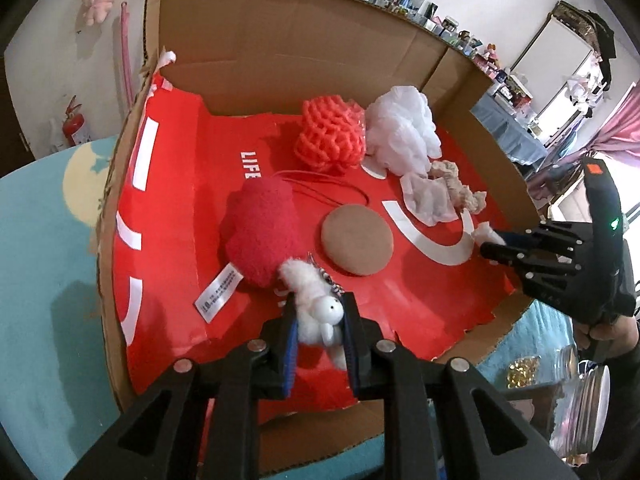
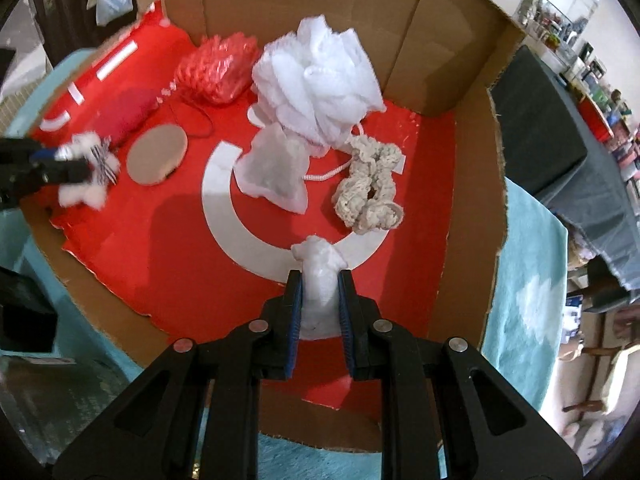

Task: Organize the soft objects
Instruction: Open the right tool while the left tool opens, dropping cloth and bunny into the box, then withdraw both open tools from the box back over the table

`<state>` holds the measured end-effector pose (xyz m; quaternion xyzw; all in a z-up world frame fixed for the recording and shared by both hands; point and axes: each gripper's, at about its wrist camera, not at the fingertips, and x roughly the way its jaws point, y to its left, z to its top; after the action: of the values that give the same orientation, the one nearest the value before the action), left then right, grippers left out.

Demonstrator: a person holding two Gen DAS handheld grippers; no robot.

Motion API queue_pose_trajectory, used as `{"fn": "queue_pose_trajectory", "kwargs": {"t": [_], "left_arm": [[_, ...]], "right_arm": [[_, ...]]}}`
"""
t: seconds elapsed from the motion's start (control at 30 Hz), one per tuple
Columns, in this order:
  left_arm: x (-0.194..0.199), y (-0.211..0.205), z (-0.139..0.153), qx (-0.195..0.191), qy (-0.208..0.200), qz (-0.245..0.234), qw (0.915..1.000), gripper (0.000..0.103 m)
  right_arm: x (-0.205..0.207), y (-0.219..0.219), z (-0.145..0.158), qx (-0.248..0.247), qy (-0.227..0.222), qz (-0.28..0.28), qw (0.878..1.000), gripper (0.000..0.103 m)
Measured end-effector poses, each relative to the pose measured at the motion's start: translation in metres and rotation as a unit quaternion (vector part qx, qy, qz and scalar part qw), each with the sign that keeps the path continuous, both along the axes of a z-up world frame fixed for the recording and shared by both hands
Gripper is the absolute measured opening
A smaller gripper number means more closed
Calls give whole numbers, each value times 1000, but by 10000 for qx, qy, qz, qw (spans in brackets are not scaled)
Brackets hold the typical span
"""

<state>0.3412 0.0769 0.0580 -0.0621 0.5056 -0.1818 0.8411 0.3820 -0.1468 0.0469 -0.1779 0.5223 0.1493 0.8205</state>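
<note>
My left gripper [image 1: 320,314] is shut on a small white plush toy [image 1: 320,304] with a striped bow, held over the near left of the red-lined cardboard box [image 1: 280,40]. My right gripper [image 2: 319,280] is shut on a white fluffy wad [image 2: 318,276] over the white ring print. In the box lie a red fleece piece [image 1: 262,232], a tan round pad [image 1: 357,240], an orange mesh puff [image 1: 330,136], a white mesh puff [image 2: 316,80], a white pouch [image 2: 276,172] and a beige crocheted scrunchie [image 2: 370,196]. The left gripper shows in the right wrist view [image 2: 80,170]; the right gripper shows in the left wrist view [image 1: 490,246].
The box sits on a teal blanket [image 1: 44,280]. Glass jars [image 1: 588,396] stand at the right of the box. A dark grey covered block [image 2: 540,128] stands beyond the box's right wall. Shelves with clutter line the far wall.
</note>
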Motion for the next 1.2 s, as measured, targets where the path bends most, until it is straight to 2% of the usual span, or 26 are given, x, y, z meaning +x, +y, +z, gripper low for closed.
{"fn": "queue_pose_trajectory", "kwargs": {"t": [0.37,0.67,0.7,0.77,0.8,0.83,0.97,1.1,1.2], "left_arm": [[1,-5,-2,334,-88,-110,9993,29],[-4,-12,0,477,-181,-215,9985,52],[-4,-12,1,469,-188,-221,9985,55],[-6,-13,3,450,-214,-239,9985,59],[-7,-13,4,445,-239,-251,9984,63],[-9,-14,7,438,-271,-266,9983,65],[-22,-17,21,467,-472,-299,9973,80],[-38,-17,43,446,-773,-252,9957,87],[-56,-18,63,456,-1068,-152,9931,93]], "right_arm": [[2,4,-12,-145,121,52,9998,20],[3,10,-7,-44,163,118,9998,24],[3,10,-6,-4,182,111,9998,26],[1,12,-4,7,178,136,9997,37],[-1,14,-2,72,204,193,9996,49],[-3,16,-1,132,212,256,9994,55],[-13,22,13,23,-53,297,9995,58],[-24,19,38,162,-236,165,9995,59],[-37,13,61,353,-411,-2,9985,67]]}}
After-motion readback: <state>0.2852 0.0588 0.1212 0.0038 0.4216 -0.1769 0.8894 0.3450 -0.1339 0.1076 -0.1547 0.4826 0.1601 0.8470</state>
